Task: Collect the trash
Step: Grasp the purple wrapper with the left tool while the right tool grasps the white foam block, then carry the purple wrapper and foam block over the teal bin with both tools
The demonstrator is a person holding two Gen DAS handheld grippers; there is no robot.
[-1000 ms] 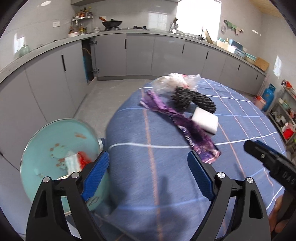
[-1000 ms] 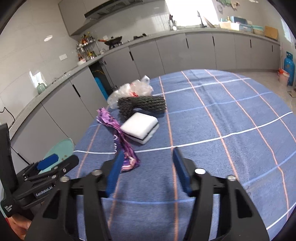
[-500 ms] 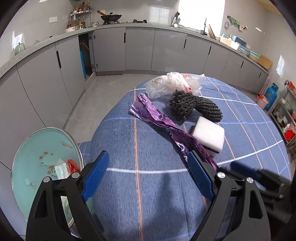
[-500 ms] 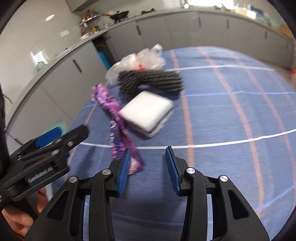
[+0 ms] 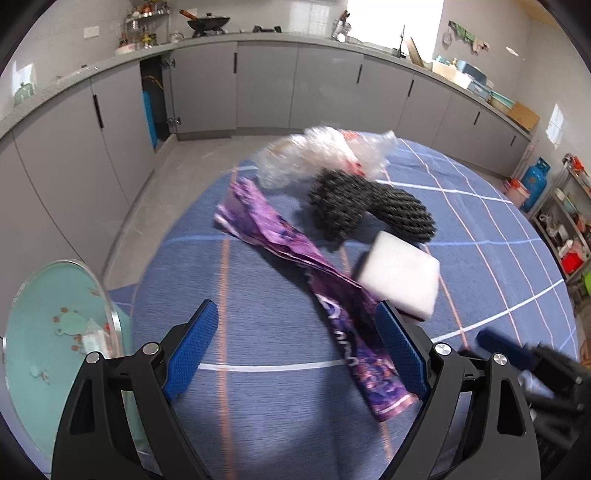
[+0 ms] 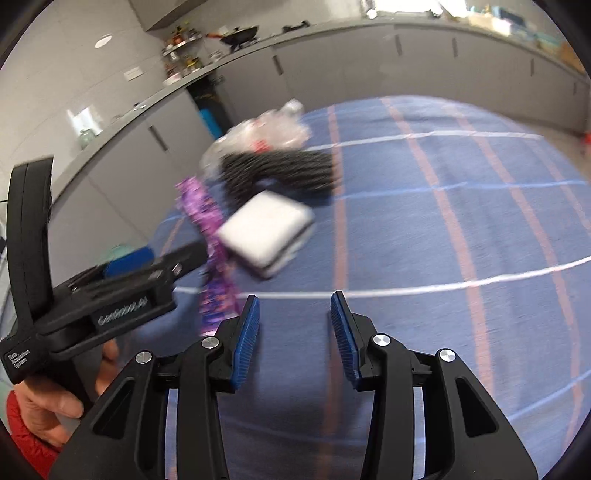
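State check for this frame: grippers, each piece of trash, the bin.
left gripper: open, empty
right gripper: open, empty
purple wrapper: flat on tablecloth
white sponge: lying on wrapper's edge
black rope coil: untouched
clear plastic bag: crumpled
teal bin: open, some trash inside

Bright window daylight, strong fisheye bending at edges, right view motion-blurred.

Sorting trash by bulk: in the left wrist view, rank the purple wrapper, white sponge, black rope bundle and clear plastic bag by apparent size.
1. purple wrapper, longest
2. black rope bundle and clear plastic bag, too alike to rank
3. white sponge, though nearness inflates it
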